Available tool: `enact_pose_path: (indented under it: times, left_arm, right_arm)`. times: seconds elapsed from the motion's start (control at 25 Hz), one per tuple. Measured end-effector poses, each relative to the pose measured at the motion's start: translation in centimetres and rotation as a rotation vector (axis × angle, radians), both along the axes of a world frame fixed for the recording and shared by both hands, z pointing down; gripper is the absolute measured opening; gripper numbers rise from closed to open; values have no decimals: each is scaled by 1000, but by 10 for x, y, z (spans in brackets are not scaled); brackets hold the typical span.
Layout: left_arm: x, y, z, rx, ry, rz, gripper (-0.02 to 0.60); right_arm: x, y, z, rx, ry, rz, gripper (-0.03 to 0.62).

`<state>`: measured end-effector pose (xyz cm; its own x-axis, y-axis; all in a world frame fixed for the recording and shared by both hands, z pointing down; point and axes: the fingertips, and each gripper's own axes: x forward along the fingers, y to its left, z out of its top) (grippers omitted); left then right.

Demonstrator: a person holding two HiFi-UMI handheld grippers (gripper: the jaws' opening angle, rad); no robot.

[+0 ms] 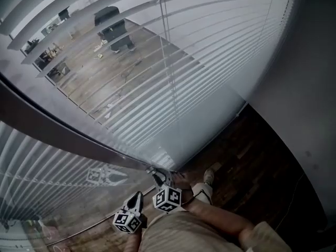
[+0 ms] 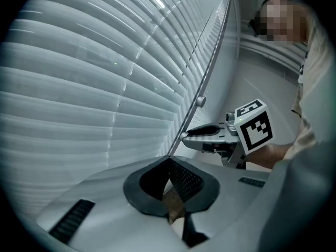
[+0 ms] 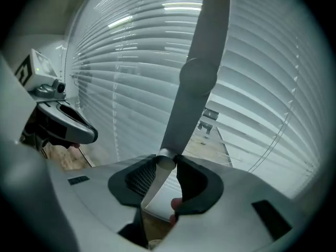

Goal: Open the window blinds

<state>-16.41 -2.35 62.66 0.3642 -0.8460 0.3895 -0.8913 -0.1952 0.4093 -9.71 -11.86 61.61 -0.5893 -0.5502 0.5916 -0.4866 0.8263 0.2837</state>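
Observation:
White slatted window blinds (image 1: 220, 56) hang in front of me, and they fill both gripper views (image 2: 79, 88) (image 3: 131, 72). Their pale tilt wand (image 3: 202, 72) runs down from the top. My right gripper (image 3: 165, 159) is shut on the wand's lower end. The left gripper view shows this grip from the side, with the right gripper (image 2: 185, 136) at the foot of the wand (image 2: 210, 62). In the head view the right gripper (image 1: 156, 172) sits at the base of the blinds. Just left of it, my left gripper (image 2: 169, 161) (image 1: 138, 196) points at the slats, tips together, holding nothing.
A dark curved window frame bar (image 1: 63, 125) crosses the glass at the left. A grey wall (image 1: 315, 88) stands to the right, above dark wooden floor (image 1: 252, 161). The person's shoe (image 1: 208, 176) rests near the blinds' bottom edge.

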Motion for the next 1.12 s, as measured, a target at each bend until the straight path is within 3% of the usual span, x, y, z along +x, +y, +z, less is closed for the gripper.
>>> enact_pose_path:
  times: [0.12,0.2,0.28,0.4,0.48,0.88,1.0,1.12]
  left_arm:
    - [1,-1,0,3,-1,1,14]
    - [1,-2,-1,4,-1,0,14]
    - [1,-1,-1,2,1,-3,14]
    - [0,1,-1,-2,3,-6,14]
    - [0,1,-1,-2,6,-7,14]
    - [-1,4,-1,-9,14,-16,14]
    - [0,5,-2,-10,15,-17,14]
    - [1,6,-1,-10,14,-18,14]
  right_arm:
    - [0,-2,0,-11,-28,5,127]
    - [1,-3,1,-85,-92,26,127]
    - [2,-3,4,-275,-235,65,127]
    - [3,-6,9,-698,-555,151,127]
    - [4,-8,8,-923,-738,191,127]
    - [8,-11,13,-1635,-1454,321,126]
    - [8,-9,16,-1791,-1606,334,126]
    - [7,-8,17,-1878,-1681,323,126]
